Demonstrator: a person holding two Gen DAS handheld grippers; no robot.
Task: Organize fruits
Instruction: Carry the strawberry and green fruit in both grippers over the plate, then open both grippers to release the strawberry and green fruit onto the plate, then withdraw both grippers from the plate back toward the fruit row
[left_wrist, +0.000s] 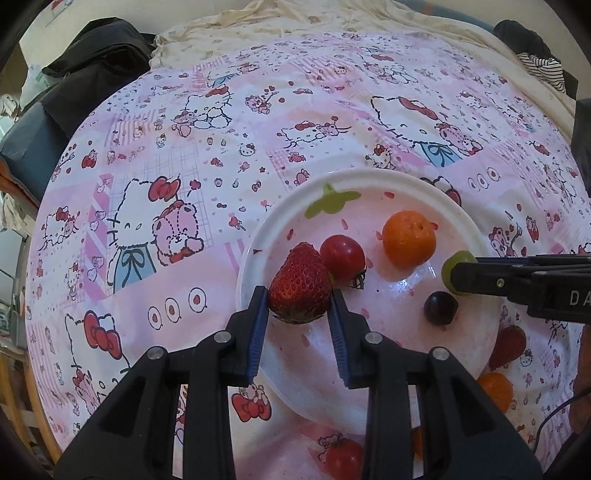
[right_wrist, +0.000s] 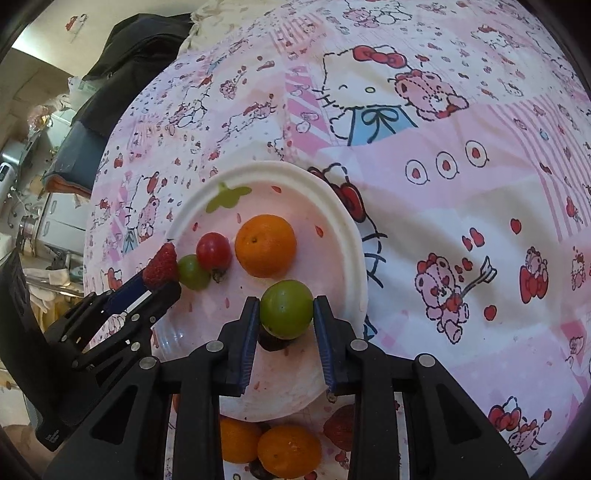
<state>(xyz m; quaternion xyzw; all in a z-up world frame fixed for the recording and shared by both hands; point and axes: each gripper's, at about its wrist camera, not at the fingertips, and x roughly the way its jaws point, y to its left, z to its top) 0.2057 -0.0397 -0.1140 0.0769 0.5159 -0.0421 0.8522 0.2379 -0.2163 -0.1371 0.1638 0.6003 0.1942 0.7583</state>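
Both grippers are over the plate (left_wrist: 369, 181) right now, a white-rimmed pink dish sitting on a pink Hello Kitty cloth (left_wrist: 166, 206) that covers the whole surface. The left gripper (left_wrist: 299, 299) clamps a strawberry (left_wrist: 301, 282) between its blue pads at the plate's left side, and the right gripper (right_wrist: 286, 314) pinches a green fruit (right_wrist: 286, 308) above the plate's near right part, directly over a dark grape (left_wrist: 440, 307). On the plate, just beyond the strawberry, sits a red tomato (left_wrist: 342, 257), and an orange (left_wrist: 408, 238) lies farther right; the right view also shows a second green fruit (right_wrist: 192, 271) touching the tomato. Off the plate's near edge wait two oranges (right_wrist: 288, 450), another strawberry (right_wrist: 340, 424) and a tomato (left_wrist: 343, 458). Beyond the plate the cloth gives way to cream bedding (left_wrist: 295, 22), with dark clothing (left_wrist: 99, 55) heaped to its left and striped fabric (left_wrist: 543, 70) to its right.
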